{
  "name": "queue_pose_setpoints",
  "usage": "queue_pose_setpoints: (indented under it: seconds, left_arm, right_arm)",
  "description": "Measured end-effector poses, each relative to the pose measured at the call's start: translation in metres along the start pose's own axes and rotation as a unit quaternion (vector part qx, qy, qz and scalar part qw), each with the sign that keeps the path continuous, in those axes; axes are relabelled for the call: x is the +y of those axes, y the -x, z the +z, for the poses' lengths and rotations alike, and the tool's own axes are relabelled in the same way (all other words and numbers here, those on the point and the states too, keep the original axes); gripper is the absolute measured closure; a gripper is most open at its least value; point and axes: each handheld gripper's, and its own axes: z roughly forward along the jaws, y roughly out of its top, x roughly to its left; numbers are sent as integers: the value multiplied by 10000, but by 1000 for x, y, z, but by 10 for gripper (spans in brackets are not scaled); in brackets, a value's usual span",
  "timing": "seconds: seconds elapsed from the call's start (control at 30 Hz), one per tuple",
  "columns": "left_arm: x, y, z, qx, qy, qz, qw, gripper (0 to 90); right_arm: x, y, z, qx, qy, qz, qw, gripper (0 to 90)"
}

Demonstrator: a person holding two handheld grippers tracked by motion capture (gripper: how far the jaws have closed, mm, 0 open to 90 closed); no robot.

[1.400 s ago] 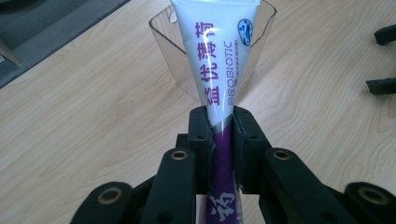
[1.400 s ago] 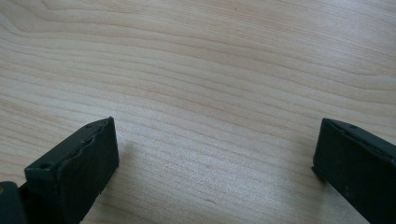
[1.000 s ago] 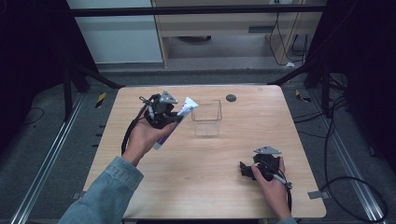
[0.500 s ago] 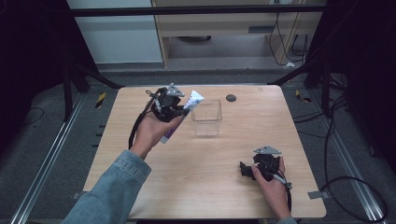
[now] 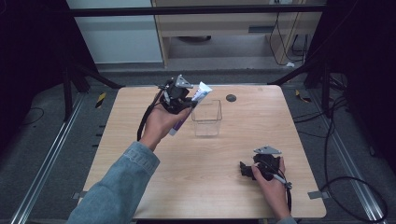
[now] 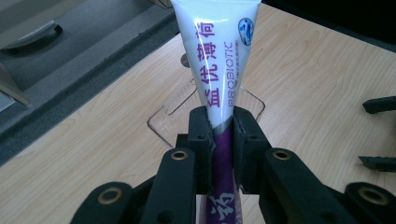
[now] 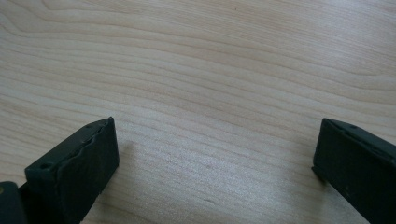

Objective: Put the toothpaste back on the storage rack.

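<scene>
**High view: toothpaste tube held over the clear box**

Toothpaste tube [image 5: 196,100] hangs tilted above the clear box [image 5: 207,119], pinched at its middle by the left tongs [image 6: 223,128]. Right tongs [image 5: 243,169], at five o'clock from the box, rest spread on the desk [image 5: 140,112].

Clear box [image 5: 206,117] sits on the worktop [image 5: 140,140], far-centre. Left hand-held gripper [image 5: 180,100] hangs just left of it — tube [image 5: 198,93] between its jaws, tilted over the box's rim. Small disc [image 5: 230,98] behind-right of box. Right hand-held gripper [image 5: 247,170] rests near-right, well apart.
</scene>
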Motion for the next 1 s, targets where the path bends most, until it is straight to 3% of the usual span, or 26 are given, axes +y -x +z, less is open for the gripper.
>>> queue_pose_setpoints:
  seconds: [0.27, 0.57, 1.0]
  left_arm:
    - [10, 4, 11, -48, 22, 35, 10000, 791]
    - [18, 4, 20, -78, 87, -57, 9999, 791]
    - [35, 1, 28, 9, 237, -82, 9997, 791]
  right_arm:
    - [0, 0, 0, -6, 1, -10, 10000, 3]
    - [0, 0, 0, -6, -5, -12, 10000, 3]
    - [0, 1, 0, -23, -4, -51, 10000, 3]
